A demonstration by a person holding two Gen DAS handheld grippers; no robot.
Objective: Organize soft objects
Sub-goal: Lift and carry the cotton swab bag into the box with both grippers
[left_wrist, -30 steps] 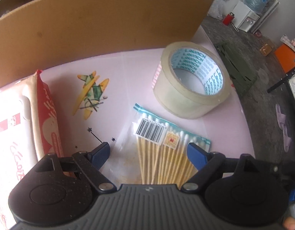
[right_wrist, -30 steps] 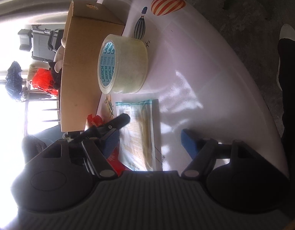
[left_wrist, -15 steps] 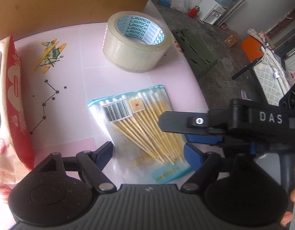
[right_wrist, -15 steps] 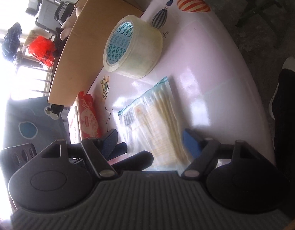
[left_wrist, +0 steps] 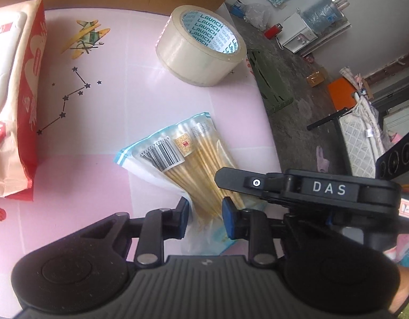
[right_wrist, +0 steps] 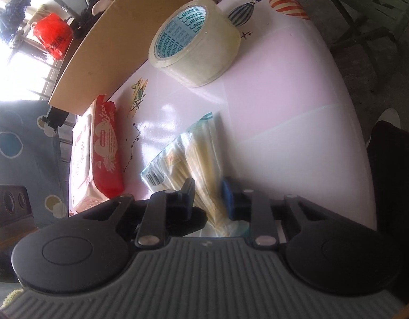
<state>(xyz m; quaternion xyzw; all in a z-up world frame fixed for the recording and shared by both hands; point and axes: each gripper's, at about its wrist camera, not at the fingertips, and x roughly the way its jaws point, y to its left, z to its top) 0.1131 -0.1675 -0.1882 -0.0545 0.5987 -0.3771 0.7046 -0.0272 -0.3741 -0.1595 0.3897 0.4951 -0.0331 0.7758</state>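
- Wet-wipes pack point(left_wrist: 10, 101): flat at the counter's point(left_wrist: 140, 101) left edge, untouched.
- Left gripper point(left_wrist: 205, 216): fingers closing, bunching the cotton-swab bag point(left_wrist: 188, 164) at its near end, likely to lift it.
- Right gripper point(right_wrist: 209, 196): fingers closing on the same end.
- Tape roll point(left_wrist: 201, 45): beyond, well apart.

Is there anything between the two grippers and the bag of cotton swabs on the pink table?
No. Both the left gripper and the right gripper already have the bag of cotton swabs between their jaws, which are closing on its near end. The tape roll and wipes pack lie apart from it.
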